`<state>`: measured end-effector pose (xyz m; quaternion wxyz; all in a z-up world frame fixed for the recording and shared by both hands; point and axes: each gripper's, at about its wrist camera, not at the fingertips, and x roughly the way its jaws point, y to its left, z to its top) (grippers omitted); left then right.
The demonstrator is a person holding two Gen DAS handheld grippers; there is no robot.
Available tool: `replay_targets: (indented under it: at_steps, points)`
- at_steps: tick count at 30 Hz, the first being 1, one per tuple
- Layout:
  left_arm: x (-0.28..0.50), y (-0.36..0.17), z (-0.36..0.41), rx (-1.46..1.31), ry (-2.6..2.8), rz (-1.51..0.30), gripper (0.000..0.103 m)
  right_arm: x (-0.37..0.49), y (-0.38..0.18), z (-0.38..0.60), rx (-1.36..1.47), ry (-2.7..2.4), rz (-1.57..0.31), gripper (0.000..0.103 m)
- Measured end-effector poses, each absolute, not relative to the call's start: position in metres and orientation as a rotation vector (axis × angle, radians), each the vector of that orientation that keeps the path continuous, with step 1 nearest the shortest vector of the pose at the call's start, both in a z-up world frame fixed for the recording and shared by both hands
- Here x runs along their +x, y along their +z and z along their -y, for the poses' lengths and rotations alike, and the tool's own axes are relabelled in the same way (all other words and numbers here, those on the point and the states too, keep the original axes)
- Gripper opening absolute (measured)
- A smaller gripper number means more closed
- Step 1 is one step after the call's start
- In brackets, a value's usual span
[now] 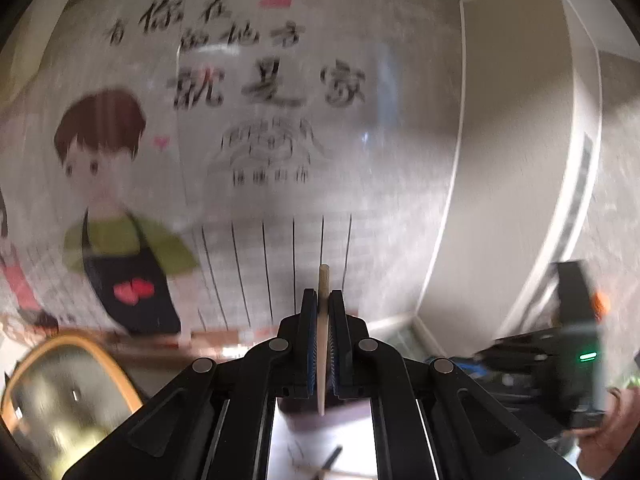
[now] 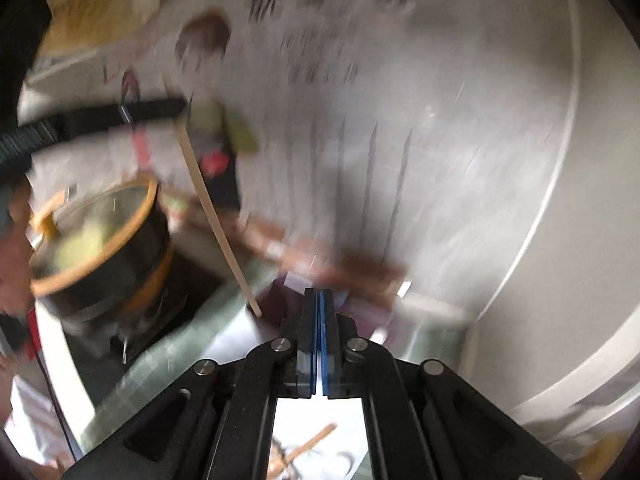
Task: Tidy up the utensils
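My left gripper (image 1: 323, 294) is shut on a pale wooden chopstick (image 1: 323, 280), which stands upright between the pads and pokes out above and below them. In the right wrist view the same left gripper (image 2: 180, 110) reaches in from the left, and the chopstick (image 2: 212, 208) hangs down from it, tip just above the counter. My right gripper (image 2: 319, 292) is shut with nothing between its blue pads. More wooden utensils (image 2: 308, 446) lie on the counter below the right gripper. Both views are blurred.
A black pot with an orange-rimmed glass lid (image 2: 96, 236) sits at the left on a dark hob; it also shows in the left wrist view (image 1: 68, 384). A wall with a cartoon poster (image 1: 120, 200) is straight ahead. The right gripper's body (image 1: 568, 352) is at the right.
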<state>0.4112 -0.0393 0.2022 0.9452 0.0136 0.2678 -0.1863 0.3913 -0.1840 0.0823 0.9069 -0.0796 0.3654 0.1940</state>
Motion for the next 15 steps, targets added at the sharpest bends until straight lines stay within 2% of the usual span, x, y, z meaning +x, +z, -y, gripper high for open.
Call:
replay_targets:
  at_steps: [5,7,8,15]
  points:
    - [0.378,0.158,0.017,0.015,-0.388,-0.632,0.006,0.384,0.005,0.158,-0.206,0.582,-0.956,0.009]
    - [0.369,0.145,0.007,-0.004,-0.383,-0.665,0.006,0.382,-0.023,0.145,-0.230,0.630,-1.011,0.025]
    - [0.364,0.138,0.002,-0.012,-0.379,-0.681,0.006,0.381,-0.033,0.141,-0.242,0.637,-1.023,0.027]
    - [0.337,0.109,-0.030,-0.052,-0.322,-0.748,0.006,0.391,-0.093,0.101,-0.397,0.617,-1.110,0.027]
